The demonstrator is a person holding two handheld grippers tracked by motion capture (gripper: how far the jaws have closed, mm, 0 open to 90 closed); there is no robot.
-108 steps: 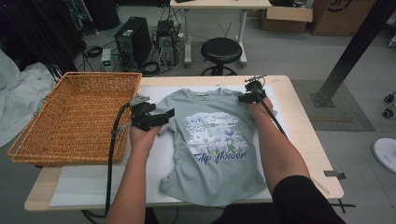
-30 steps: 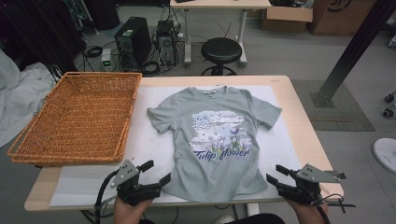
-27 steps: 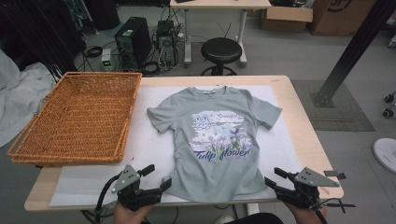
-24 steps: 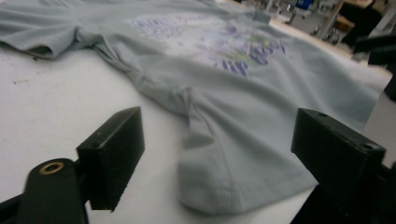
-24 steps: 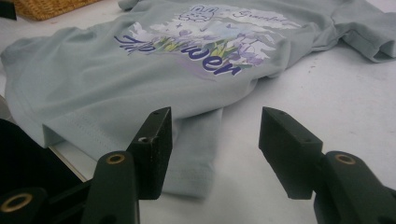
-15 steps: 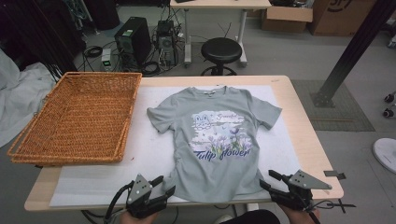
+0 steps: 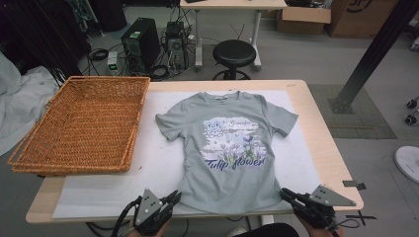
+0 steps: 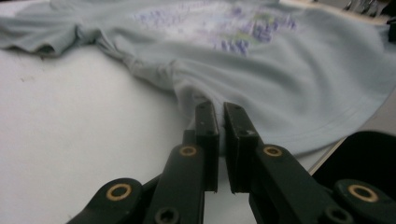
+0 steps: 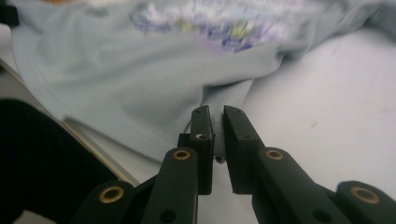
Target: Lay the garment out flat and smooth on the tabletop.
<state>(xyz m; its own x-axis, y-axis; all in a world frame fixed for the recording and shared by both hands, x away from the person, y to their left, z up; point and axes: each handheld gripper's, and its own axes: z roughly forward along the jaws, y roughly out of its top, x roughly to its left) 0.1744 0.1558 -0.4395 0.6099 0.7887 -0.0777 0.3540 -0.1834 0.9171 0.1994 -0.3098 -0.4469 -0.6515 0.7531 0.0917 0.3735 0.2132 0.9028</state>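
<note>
On the white-covered table [image 7: 148, 163] a grey T-shirt [image 7: 232, 148] lies flat, print up. Its near hem spans both tongs — the left gripper [image 7: 174, 198] has just closed, pinching the left corner; the right gripper [image 7: 286, 194] has just closed, pinching the right.

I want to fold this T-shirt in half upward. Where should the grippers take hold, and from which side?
Grip the T-shirt at its two bottom hem corners, coming in low from the near table edge: it lies flat, hem nearest. The left gripper and right gripper have just closed there, pinching fabric.
</note>
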